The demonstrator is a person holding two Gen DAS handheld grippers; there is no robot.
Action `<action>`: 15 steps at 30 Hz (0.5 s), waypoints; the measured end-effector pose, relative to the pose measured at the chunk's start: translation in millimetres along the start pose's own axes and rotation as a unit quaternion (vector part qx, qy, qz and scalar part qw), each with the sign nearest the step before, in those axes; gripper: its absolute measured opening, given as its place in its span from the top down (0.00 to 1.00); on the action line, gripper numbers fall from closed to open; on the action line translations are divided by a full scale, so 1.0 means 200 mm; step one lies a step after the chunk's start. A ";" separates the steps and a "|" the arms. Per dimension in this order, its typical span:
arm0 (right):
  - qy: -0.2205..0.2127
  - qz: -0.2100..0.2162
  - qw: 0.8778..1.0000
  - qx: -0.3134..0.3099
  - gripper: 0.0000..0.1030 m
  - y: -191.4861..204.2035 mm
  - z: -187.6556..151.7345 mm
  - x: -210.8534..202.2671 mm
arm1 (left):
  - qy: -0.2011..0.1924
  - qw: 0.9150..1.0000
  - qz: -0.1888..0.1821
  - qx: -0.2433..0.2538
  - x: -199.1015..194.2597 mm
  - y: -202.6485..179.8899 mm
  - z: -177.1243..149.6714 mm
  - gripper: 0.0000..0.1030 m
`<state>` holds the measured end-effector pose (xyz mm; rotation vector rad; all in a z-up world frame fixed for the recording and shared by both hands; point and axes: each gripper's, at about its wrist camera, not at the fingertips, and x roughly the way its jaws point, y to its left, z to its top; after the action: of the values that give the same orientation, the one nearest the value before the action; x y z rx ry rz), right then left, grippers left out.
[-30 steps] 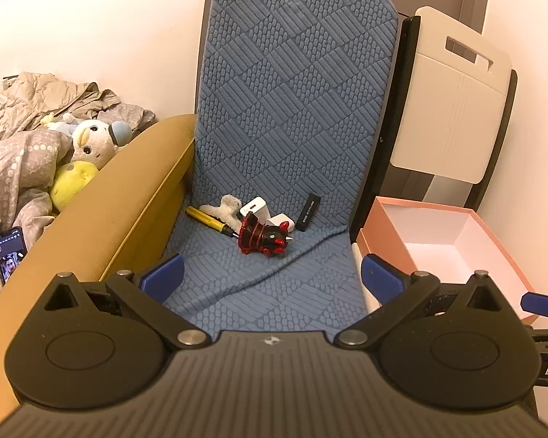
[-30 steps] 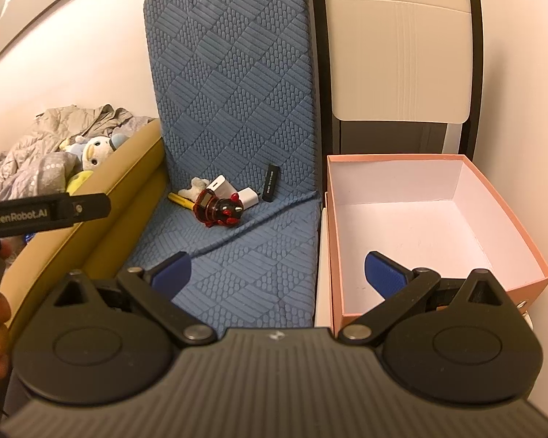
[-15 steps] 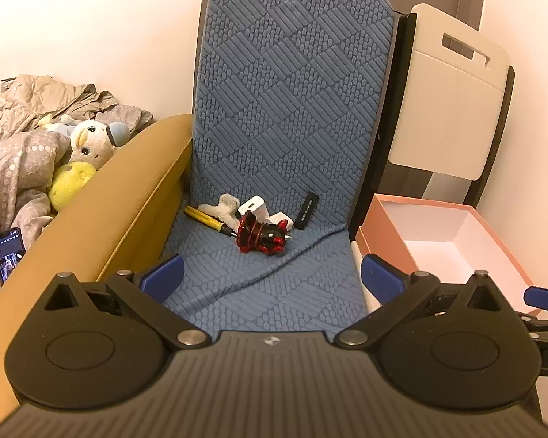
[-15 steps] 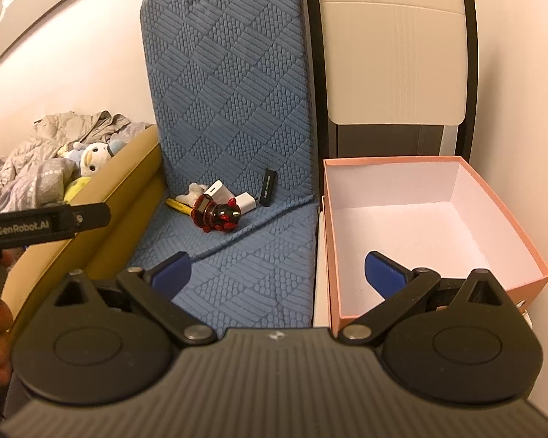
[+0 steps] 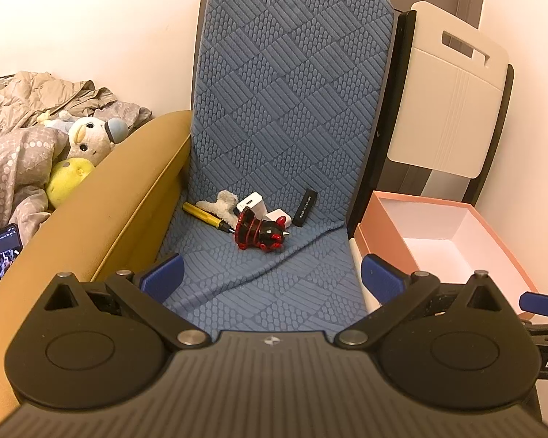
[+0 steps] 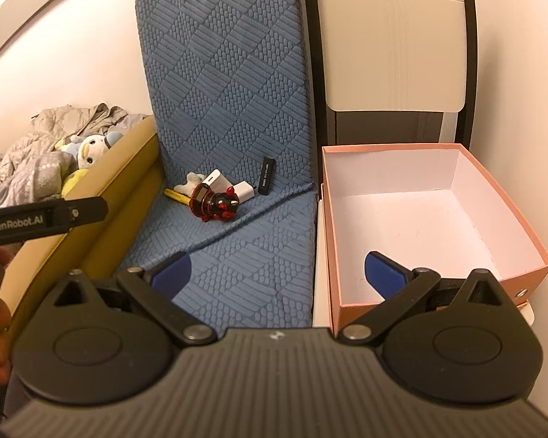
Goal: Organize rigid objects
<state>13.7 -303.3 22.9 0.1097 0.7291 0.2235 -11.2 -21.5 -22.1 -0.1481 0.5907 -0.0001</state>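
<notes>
A blue quilted seat cushion (image 5: pixel 274 146) is taken as the landmark; it is draped over the seat and backrest of a chair. Near the crease where the cushion bends from seat to back, a small cluster of rigid objects is seen: a red-and-black figurine (image 5: pixel 260 233) lying on its side, a yellow pen (image 5: pixel 205 215) to its left, two white chargers (image 5: pixel 252 202) just behind it, and a black stick-shaped device (image 5: pixel 306 207) leaning against the cushion's back to the right of the cluster. A pale fluffy item (image 5: pixel 219 206) is lodged among them, touching the pen. Immediately to the right of the cushion, an open pink box (image 6: pixel 511 226) with a white interior is placed, its near wall beside the cushion's right edge. Behind the box, a folded white chair (image 6: pixel 394 54) is propped upright. To the left of the cushion, a mustard-yellow armrest (image 5: pixel 102 219) is seen, and beyond it a plush toy (image 5: pixel 87 138), rumpled bedding (image 5: pixel 14 153) and a lit phone (image 5: pixel 5 250). The left gripper (image 5: pixel 270 273) is held over the front of the cushion with its blue fingers spread wide and nothing between them. The right gripper (image 6: pixel 277 272) is likewise spread wide and unloaded, straddling the cushion's right edge and the box's near corner.
</notes>
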 end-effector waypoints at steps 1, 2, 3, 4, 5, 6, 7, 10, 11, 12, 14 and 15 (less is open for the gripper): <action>0.000 0.001 1.000 0.001 0.00 0.00 0.00 0.00 | 0.001 1.000 0.001 0.001 0.00 0.00 0.00 0.00; 0.001 0.001 1.000 0.001 0.00 0.00 0.00 0.01 | 0.001 1.000 0.001 0.000 0.01 0.00 0.00 0.00; 0.002 0.001 1.000 0.002 0.00 0.00 0.00 0.01 | 0.001 1.000 0.000 0.000 0.01 0.01 0.00 0.00; 0.003 0.002 1.000 0.002 0.00 -0.01 0.00 0.01 | 0.002 1.000 0.000 -0.001 0.02 0.00 -0.01 0.00; 0.004 0.002 1.000 0.003 0.00 -0.01 0.00 0.02 | 0.002 1.000 -0.001 -0.001 0.02 0.01 -0.01 0.00; 0.004 0.001 1.000 0.003 0.00 -0.01 0.01 0.02 | 0.002 1.000 -0.001 -0.001 0.02 0.01 -0.01 0.00; 0.004 0.001 1.000 0.004 0.00 -0.01 0.00 0.02 | 0.002 1.000 0.000 0.000 0.02 0.01 -0.01 0.00; 0.006 0.003 1.000 0.003 0.00 -0.01 0.00 0.03 | 0.003 1.000 0.000 0.000 0.03 0.01 -0.01 0.00; 0.006 0.003 1.000 0.003 0.00 -0.01 0.00 0.03 | 0.003 1.000 -0.001 0.000 0.03 0.01 -0.02 0.00; 0.006 0.004 1.000 0.004 0.00 -0.01 0.00 0.03 | 0.004 1.000 -0.001 0.000 0.03 0.01 -0.02 0.00; 0.008 0.005 1.000 0.005 0.00 -0.01 0.00 0.03 | 0.005 1.000 -0.002 0.001 0.04 0.02 -0.02 0.00; 0.008 0.005 1.000 0.004 0.00 -0.01 0.00 0.04 | 0.005 1.000 -0.003 0.003 0.05 0.02 -0.02 0.00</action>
<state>19.2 -304.0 16.9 0.1198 0.7448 0.2317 -4.9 -19.2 -30.6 -0.1442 0.5994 -0.0082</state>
